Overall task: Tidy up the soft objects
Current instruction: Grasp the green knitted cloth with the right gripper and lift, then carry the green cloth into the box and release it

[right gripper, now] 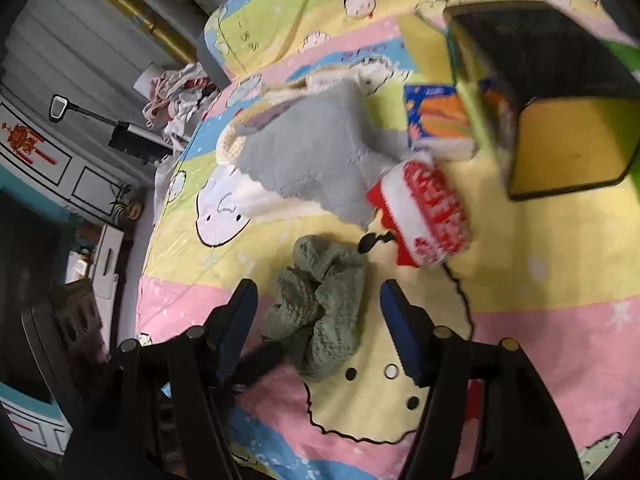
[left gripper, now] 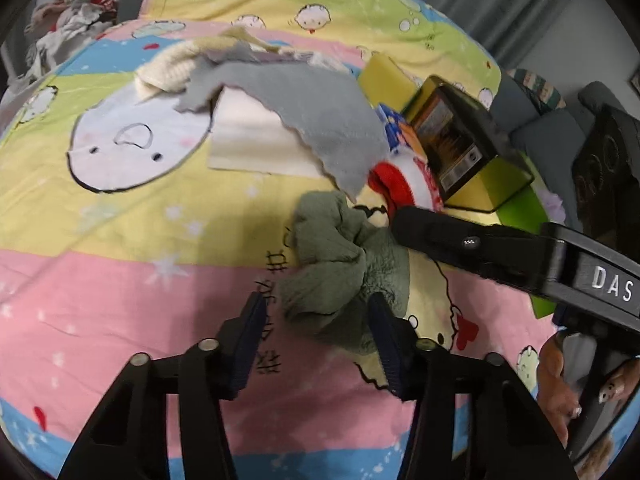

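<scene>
Green cloth (left gripper: 344, 268), crumpled in a lump on the cartoon bedsheet (left gripper: 120, 260), sitting right between the pads of the left claw (left gripper: 316, 344). Jaws partly apart there, right pad touching the cloth's edge, left pad clear of it, so no real clamp. Same lump also lying between the fingers of the right claw (right gripper: 320, 328), jaws apart, neither pad pressing on it. Just beyond the cloth from either claw: a red and white knit piece (right gripper: 424, 216), then a grey towel (left gripper: 304, 108) draped over a white folded item (left gripper: 252, 140), with a cream knit thing (left gripper: 176, 64) further back. Off to the right of the claws, a yellow box with a black inside (right gripper: 560, 100), tipped on its side, and a blue printed pack (right gripper: 436, 116) beside it. Heap of pale laundry (left gripper: 76, 12) well away at the far left.
</scene>
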`<state>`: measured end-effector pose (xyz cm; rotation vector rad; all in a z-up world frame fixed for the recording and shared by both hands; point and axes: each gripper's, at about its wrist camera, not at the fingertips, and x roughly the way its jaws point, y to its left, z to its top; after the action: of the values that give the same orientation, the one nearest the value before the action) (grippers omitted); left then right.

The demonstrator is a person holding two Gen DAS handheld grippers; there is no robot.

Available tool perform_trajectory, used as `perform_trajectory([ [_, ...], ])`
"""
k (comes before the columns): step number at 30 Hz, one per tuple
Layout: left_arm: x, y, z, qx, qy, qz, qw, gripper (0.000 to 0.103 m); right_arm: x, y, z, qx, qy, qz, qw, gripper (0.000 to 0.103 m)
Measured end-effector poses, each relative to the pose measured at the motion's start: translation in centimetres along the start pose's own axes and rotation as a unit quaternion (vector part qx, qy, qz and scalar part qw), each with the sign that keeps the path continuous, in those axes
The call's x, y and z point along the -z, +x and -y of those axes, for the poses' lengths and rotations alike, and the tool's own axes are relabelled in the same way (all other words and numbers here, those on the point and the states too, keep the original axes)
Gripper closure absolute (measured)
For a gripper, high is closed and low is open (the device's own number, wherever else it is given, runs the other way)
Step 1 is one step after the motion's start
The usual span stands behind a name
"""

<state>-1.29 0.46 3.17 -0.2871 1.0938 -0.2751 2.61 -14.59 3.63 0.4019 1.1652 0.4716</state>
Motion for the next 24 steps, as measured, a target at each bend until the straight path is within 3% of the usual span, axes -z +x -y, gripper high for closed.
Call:
perform_trajectory([
  [3,0.0,1.6,0.2,0.011,-0.007,-0.015,0.9998,0.063,0.3,2.2,0.4,0.004,0.025,-0.026,0.999,0.054],
  [7,-0.2,1.7,0.5,0.011,-0.005,0.005,0.9999,0.069,0.3,3.2,0.0,0.006,0.01,-0.028,1.0,0.06],
  [10,-0.5,1.1,1.5,0.024,0.008,0.024,0.9994,0.072,0.2,3.3,0.1,-0.029,0.016,-0.036,0.999,0.08],
  [11,-0.7,0.8,2.1,0.018,0.02,0.027,0.9993,0.073,0.0,3.1,0.1,-0.039,0.015,-0.035,0.999,0.08],
  [18,-1.8,-2.4,6.3,0.031,0.083,0.089,0.9921,0.073,-0.7,-3.1,0.2,-0.047,-0.006,0.055,0.997,0.081],
  [24,-3.1,-3.4,12.3,0.07,0.151,0.14,0.976,0.073,-1.1,-10.2,2.1,-0.001,-0.009,0.164,0.986,0.08],
])
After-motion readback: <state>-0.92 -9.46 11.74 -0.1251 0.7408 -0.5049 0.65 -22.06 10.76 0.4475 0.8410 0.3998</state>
